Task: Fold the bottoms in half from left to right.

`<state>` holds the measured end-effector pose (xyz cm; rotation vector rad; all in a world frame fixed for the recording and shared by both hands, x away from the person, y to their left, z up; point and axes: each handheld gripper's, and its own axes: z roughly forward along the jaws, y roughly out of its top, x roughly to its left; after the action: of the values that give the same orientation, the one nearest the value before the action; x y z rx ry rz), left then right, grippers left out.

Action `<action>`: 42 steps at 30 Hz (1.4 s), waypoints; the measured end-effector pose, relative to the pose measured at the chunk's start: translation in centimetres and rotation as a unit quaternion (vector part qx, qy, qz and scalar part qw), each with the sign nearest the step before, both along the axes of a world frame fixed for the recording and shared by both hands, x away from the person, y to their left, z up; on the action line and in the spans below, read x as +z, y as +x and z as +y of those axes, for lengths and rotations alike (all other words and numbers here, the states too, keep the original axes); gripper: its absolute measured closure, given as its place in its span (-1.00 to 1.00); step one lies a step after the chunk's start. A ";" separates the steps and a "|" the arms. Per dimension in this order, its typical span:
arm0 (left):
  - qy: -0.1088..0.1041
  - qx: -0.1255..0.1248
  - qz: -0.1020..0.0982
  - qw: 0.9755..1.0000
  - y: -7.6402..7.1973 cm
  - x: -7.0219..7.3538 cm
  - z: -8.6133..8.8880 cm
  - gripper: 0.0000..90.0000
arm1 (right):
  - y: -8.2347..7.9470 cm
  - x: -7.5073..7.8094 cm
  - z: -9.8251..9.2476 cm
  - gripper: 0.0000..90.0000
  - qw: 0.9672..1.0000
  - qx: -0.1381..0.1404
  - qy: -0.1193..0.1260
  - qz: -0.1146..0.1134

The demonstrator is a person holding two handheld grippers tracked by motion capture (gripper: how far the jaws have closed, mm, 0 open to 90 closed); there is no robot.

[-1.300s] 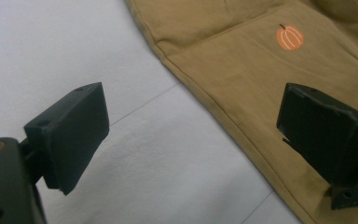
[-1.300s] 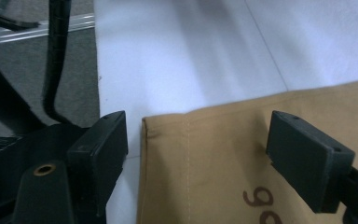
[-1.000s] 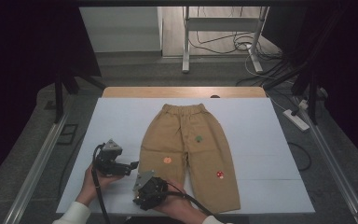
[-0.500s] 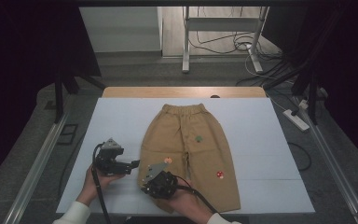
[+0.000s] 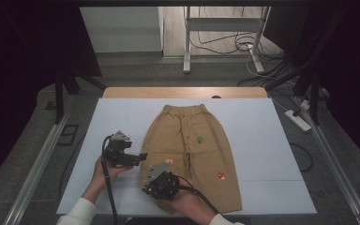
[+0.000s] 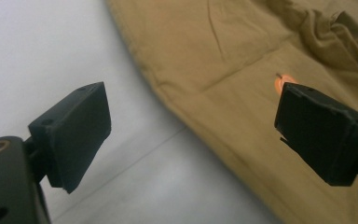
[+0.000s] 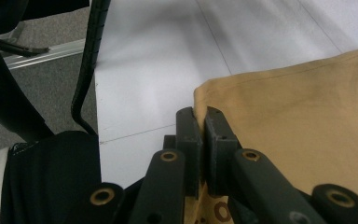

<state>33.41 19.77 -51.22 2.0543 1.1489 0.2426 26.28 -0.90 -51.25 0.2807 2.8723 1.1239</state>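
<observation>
Tan child's trousers [image 5: 192, 145] lie flat on the white table cover [image 5: 262, 136], waistband at the far end, with small patches on the legs. My right gripper [image 5: 149, 183] is shut on the near hem corner of the left leg. In the right gripper view the jaws [image 7: 199, 116] pinch the tan fabric [image 7: 298, 107], which is lifted slightly off the table. My left gripper [image 5: 143, 157] stands open just left of that same leg. In the left gripper view its jaws [image 6: 191, 107] stand wide apart over the leg's outer edge [image 6: 223, 56], near an orange patch [image 6: 278, 84], with nothing gripped.
Metal rails [image 5: 37, 164] run along both sides of the table, and a bare wooden strip [image 5: 183, 92] shows at its far edge. A power strip [image 5: 299, 120] lies to the right, and a metal stand [image 5: 225, 33] with cables rises behind. A black cable [image 7: 91, 60] hangs near the table's left edge.
My left gripper has moved right, toward the trouser leg. My right gripper shifted forward onto the hem corner and has since stayed in place.
</observation>
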 end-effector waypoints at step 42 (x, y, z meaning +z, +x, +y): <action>0.036 0.001 0.040 0.999 9.0 -1.1 -2.3 -0.66 | 0.0 -0.3 -0.2 0.89 1.000 0.001 0.004 0.005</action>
<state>42.39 17.46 -52.29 2.1426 1.2053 0.2061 26.27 -1.15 -51.56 0.2859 2.8774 1.1392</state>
